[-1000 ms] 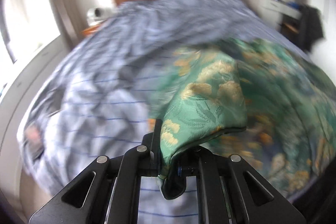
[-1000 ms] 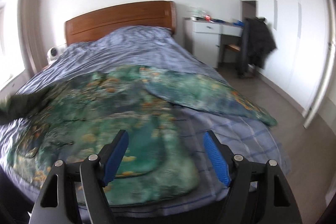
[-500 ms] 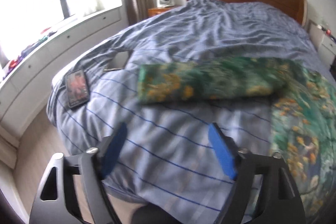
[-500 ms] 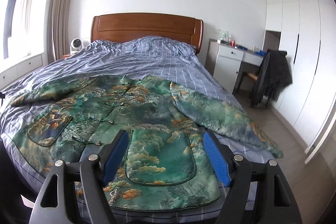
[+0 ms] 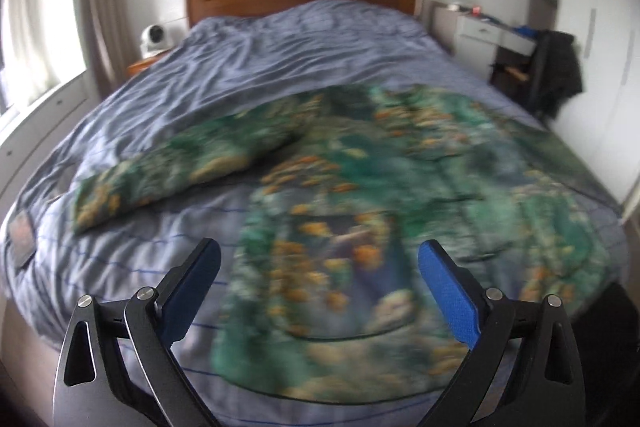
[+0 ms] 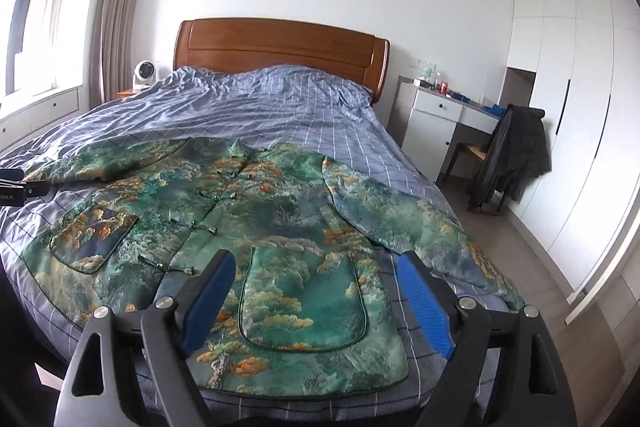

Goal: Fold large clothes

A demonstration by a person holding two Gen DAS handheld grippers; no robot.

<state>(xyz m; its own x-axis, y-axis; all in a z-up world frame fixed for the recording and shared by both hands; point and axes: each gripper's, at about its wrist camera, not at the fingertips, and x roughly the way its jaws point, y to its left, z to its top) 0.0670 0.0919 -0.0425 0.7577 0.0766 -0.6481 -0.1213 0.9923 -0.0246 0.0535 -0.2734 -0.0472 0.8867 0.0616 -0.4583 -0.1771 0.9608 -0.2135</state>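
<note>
Two sleeves spread out from the green jacket [image 6: 256,227], which lies flat, front side up, on the near half of the bed [image 6: 280,107]. It looks soft, smooth and probably slippery, not heavy. The left gripper [image 5: 318,267] and the right gripper [image 6: 316,283] have just been opening; both stand wide with nothing between them. I would pinch a sleeve end or the hem edge.

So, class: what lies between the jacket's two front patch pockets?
The knot-button front closure of the jacket, seen in the right wrist view.
</note>
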